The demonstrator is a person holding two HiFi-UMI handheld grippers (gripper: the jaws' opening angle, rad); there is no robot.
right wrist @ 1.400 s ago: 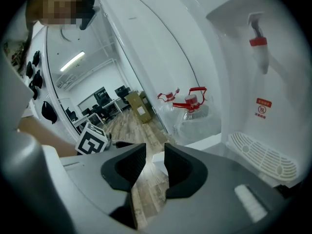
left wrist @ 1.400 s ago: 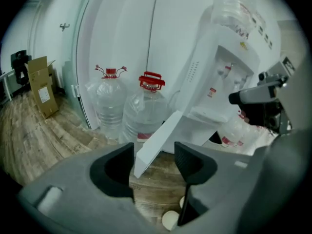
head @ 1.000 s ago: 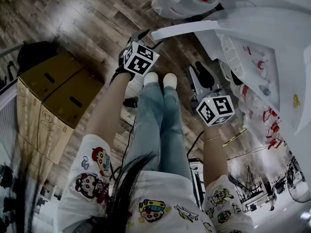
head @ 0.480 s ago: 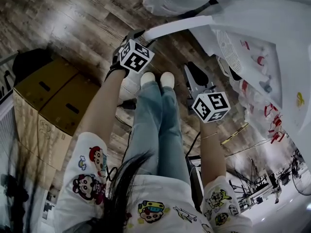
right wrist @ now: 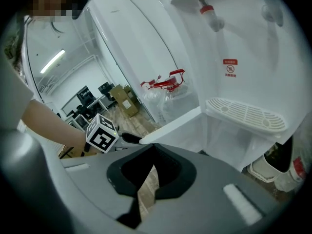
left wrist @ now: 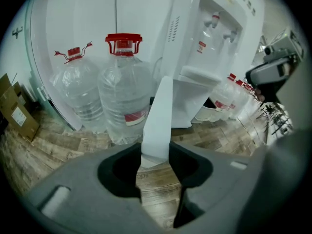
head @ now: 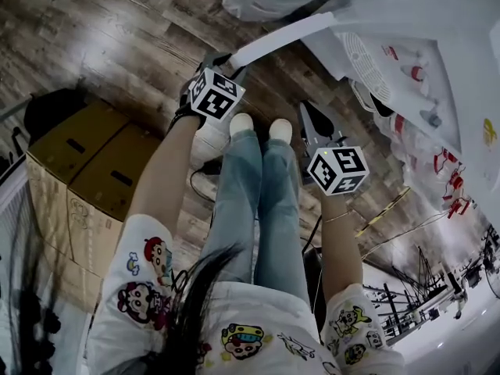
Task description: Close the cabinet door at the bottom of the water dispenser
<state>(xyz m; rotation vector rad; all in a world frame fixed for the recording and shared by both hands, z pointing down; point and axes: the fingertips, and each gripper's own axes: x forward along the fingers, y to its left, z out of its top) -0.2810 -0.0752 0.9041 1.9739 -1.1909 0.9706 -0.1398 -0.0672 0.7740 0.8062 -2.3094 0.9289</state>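
Wooden flooring (head: 117, 37) is spread before the water dispenser (left wrist: 209, 48), whose bottom cabinet door (left wrist: 157, 116) is swung open. Its free edge has just been closed upon and appears pinched by the left gripper (left wrist: 156, 155). The right gripper (right wrist: 152, 152) has just been shut, empty. Swinging the door home seems enabled.

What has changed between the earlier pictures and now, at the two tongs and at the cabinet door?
The left tongs have just been closing and now pinch the free edge of the cabinet door. The right tongs have just closed too, with nothing between them. Unchanged: the door still stands open from the water dispenser, and the person stands in the same spot.
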